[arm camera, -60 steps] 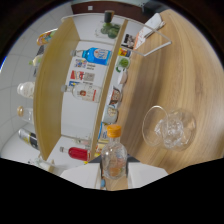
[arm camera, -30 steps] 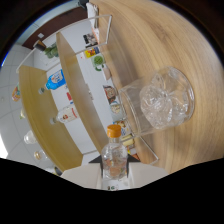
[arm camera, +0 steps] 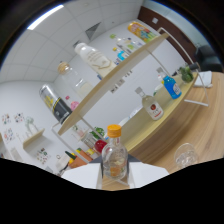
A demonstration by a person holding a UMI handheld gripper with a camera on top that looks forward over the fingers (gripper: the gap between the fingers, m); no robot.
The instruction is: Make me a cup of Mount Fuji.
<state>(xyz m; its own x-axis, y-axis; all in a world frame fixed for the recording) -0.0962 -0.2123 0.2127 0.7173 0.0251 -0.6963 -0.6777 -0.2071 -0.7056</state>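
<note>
Small clear bottle (arm camera: 115, 157) with an orange cap and pale amber contents. Clear glass (arm camera: 185, 156), colourless, on a light wood-grain surface (arm camera: 200, 130). Shelf (arm camera: 120, 75) in the same pale wood tone, against a white wall. Blue bottle (arm camera: 171, 86); clear bottle with a white-and-red label (arm camera: 152, 107); green plant (arm camera: 186, 74); black-and-yellow can (arm camera: 56, 104); large white bottle with a cream label (arm camera: 95, 57).

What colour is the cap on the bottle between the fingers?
Orange, on the clear bottle; gripper view.
</note>
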